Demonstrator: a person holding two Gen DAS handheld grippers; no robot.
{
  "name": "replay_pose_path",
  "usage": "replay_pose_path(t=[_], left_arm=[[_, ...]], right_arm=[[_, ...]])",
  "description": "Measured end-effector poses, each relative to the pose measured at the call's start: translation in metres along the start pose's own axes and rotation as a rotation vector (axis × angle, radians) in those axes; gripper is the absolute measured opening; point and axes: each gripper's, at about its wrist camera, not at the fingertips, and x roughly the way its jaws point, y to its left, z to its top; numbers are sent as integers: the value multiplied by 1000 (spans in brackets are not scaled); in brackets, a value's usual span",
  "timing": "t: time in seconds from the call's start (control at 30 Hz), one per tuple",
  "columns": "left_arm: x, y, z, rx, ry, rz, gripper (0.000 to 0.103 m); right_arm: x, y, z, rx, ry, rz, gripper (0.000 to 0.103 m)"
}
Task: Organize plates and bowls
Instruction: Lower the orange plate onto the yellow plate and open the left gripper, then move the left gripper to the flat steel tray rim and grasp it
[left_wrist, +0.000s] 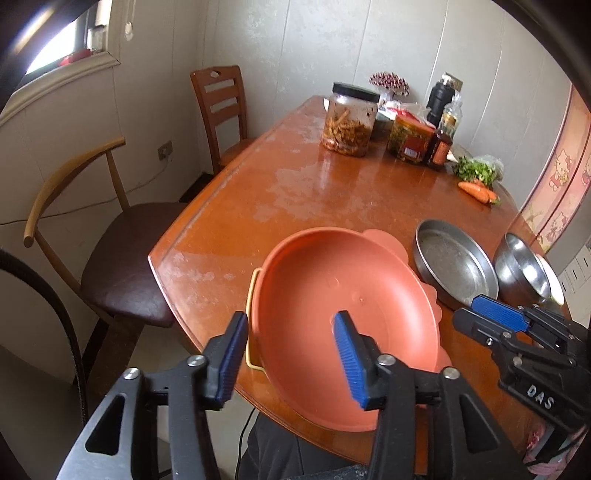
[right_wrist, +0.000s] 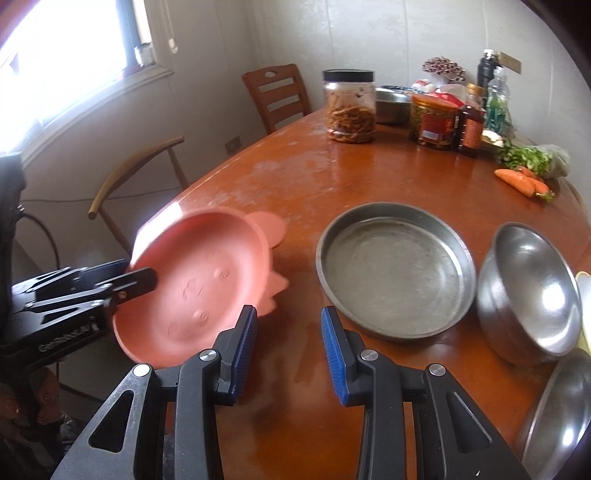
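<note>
Over the table (left_wrist: 236, 206), left claw (left_wrist: 291, 354) straddles pink plate (left_wrist: 332, 317) rim.

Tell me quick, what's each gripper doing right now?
Left gripper: open, its fingers either side of the orange plate rim; a grip cannot be told.
Right gripper: open, holding nothing.

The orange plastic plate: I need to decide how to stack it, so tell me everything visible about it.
The orange plastic plate is a shallow, matte, salmon-orange dish with scalloped tabs jutting from its rim and faint raised marks moulded inside. It looks empty and clean. It is tilted, with its near edge beyond the edge of the wooden table, left of the round metal pan. The left gripper straddles its rim, one finger inside and one outside; whether it pinches is unclear. A yellow edge shows beneath it.
</note>
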Motion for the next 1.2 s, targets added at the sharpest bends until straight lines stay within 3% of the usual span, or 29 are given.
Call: replay_pose_path(t=[0.2,0.57,0.87,1.2], left_arm=[[-11,-1,3,-4,-25,-15,50],[-12,-31,-3,54,1,-62,50],[-14,-58,-11,109,17,-80,50],[-19,-97,-36,185,59,-127,50]], right_arm=[[9,-15,3,3,24,-35,37],[29,-14,4,-93,61,-76,37],[5,-13,-20,-111,119,41,38],[-37,-9,-67,-150,115,64,38]])
